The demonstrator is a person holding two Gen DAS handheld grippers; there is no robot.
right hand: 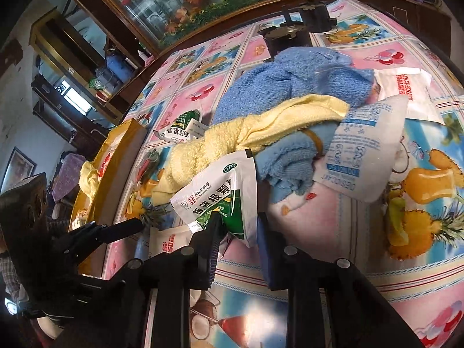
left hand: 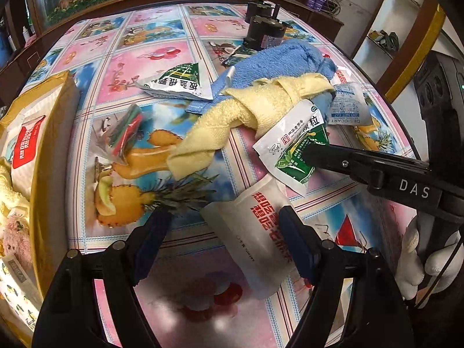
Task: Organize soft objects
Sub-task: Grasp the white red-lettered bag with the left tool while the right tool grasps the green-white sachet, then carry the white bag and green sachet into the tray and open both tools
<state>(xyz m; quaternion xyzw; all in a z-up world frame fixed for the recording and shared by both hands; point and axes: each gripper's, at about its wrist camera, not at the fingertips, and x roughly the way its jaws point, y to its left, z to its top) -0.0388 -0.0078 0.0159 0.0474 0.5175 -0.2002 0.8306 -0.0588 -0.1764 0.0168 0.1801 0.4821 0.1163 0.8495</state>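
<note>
Right tool (right hand: 236, 229) straddles the green sachet (right hand: 223, 200), jaws not yet shut. Left tool (left hand: 223, 226) hangs open over the tabletop (left hand: 162, 66). Next I'd pinch, then lift it clear.

Right tool (right hand: 236, 232) astride green-white sachet (right hand: 223, 194) — yellow towel (right hand: 261, 133) just behind

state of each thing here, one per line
left gripper: open, empty
right gripper: open, around the green sachet's corner
green sachet: propped against the towels
yellow towel: twisted, draped over the blue towel
blue towel: crumpled
desiccant pack: sealed
</note>
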